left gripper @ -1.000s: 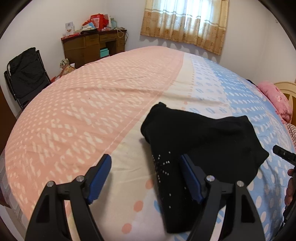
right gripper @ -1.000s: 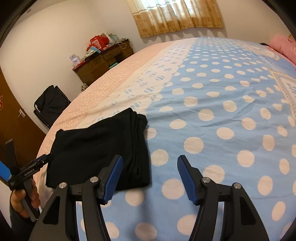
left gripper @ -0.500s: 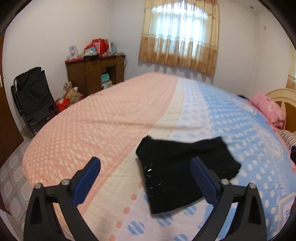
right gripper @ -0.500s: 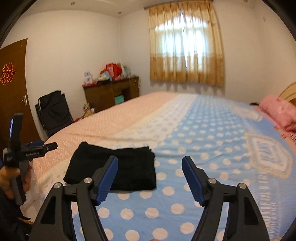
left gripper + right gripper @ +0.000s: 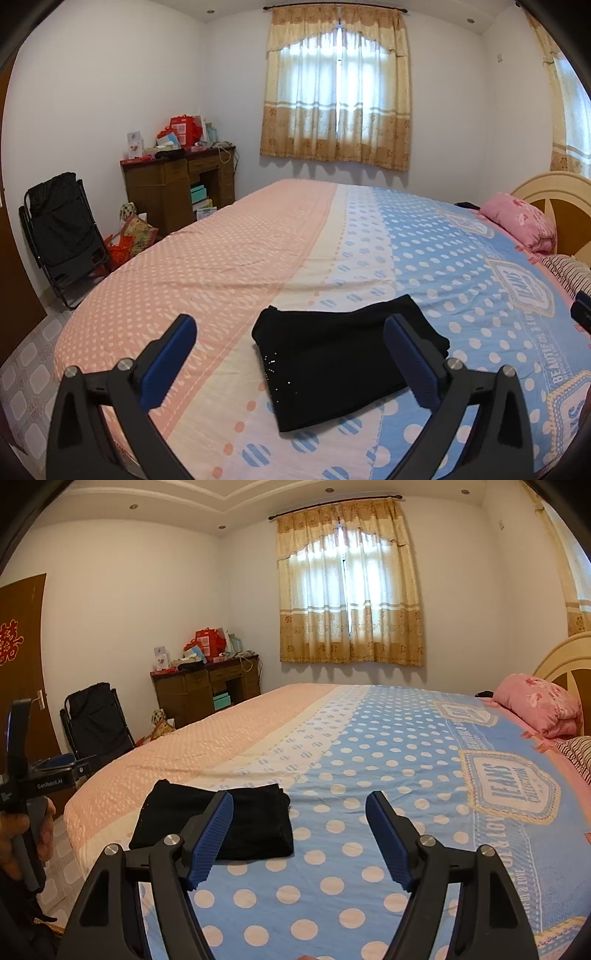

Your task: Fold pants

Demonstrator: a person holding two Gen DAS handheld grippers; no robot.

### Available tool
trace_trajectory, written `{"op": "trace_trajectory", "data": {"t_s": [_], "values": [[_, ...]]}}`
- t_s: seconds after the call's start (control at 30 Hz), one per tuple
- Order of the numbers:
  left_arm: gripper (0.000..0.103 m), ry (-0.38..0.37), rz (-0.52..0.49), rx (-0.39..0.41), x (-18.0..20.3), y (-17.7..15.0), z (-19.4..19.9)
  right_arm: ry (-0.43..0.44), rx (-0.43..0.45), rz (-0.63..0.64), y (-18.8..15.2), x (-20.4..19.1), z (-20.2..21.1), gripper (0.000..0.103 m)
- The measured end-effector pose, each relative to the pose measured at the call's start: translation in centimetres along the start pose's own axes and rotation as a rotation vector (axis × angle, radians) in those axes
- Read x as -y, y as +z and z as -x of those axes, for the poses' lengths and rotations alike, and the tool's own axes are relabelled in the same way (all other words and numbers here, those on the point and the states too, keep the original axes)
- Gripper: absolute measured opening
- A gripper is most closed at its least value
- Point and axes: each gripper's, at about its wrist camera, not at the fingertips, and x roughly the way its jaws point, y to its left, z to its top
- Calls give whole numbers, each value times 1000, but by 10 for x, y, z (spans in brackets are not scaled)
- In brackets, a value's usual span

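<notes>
The black pants (image 5: 340, 358) lie folded into a compact rectangle on the bed near its foot edge; they also show in the right wrist view (image 5: 255, 823). My left gripper (image 5: 291, 354) is open and empty, held back above the bed with the pants between and beyond its fingers. My right gripper (image 5: 299, 834) is open and empty, raised over the blue dotted sheet just right of the pants. The left gripper also shows at the left edge of the right wrist view (image 5: 22, 775), held in a hand.
The bed (image 5: 229, 258) has a pink, cream and blue dotted sheet. A pink pillow (image 5: 539, 705) and headboard (image 5: 561, 657) are at the right. A wooden desk (image 5: 177, 188) with clutter, a black folding chair (image 5: 62, 229) and a brown door (image 5: 22, 657) stand at the left. A curtained window (image 5: 336, 92) is behind.
Both grippers have pulled up and back from the folded pants. The view has risen from the bed surface to the whole room. The pants have not moved.
</notes>
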Motion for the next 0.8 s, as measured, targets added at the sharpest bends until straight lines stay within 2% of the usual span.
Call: {"op": "trace_trajectory", "data": {"t_s": [0.8], "values": [[103, 2, -1, -12, 2, -3, -2, 7, 17, 1, 0, -4, 6, 77]]}}
